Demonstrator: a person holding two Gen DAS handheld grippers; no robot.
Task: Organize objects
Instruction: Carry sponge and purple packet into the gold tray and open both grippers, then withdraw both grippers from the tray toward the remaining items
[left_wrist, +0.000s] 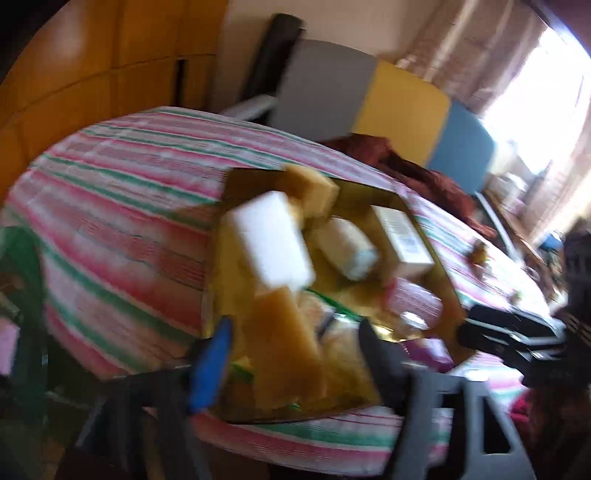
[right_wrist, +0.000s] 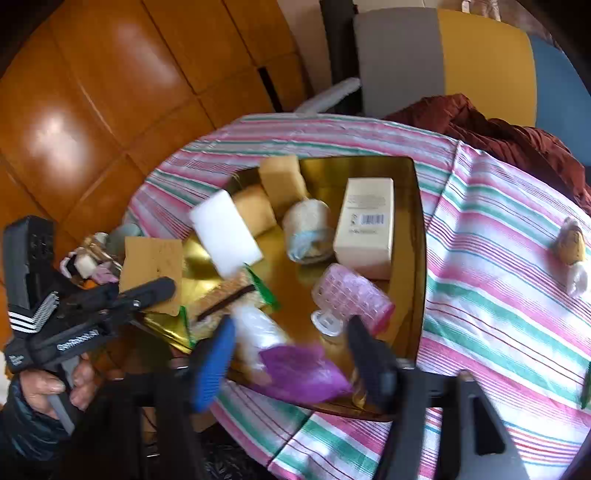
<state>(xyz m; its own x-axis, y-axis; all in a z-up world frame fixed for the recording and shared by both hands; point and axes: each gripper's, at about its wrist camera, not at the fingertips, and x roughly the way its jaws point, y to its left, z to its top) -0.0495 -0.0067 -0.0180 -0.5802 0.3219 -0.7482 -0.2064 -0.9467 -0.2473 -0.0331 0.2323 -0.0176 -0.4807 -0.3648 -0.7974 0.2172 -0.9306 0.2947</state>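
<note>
A gold tray (right_wrist: 417, 236) sits on the striped table and holds several items: a white sponge block (right_wrist: 225, 232), tan sponges (right_wrist: 282, 181), a cream box (right_wrist: 365, 225), a pink hair roller (right_wrist: 351, 295), a purple packet (right_wrist: 303, 373). My right gripper (right_wrist: 291, 362) is open and empty just above the tray's near edge. My left gripper (left_wrist: 295, 354) is open over the tray's near end, with a tan sponge (left_wrist: 284, 332) between its fingers, not clamped. The left gripper also shows in the right wrist view (right_wrist: 147, 291). The tray shows in the left wrist view (left_wrist: 436, 258), blurred.
A striped cloth (right_wrist: 498, 295) covers the round table. A small wrapped object (right_wrist: 572, 251) lies on it at right. A dark red cloth (right_wrist: 498, 129) and a grey, yellow and blue chair (right_wrist: 461, 55) stand behind. Small clutter (right_wrist: 96, 262) sits at the table's left edge.
</note>
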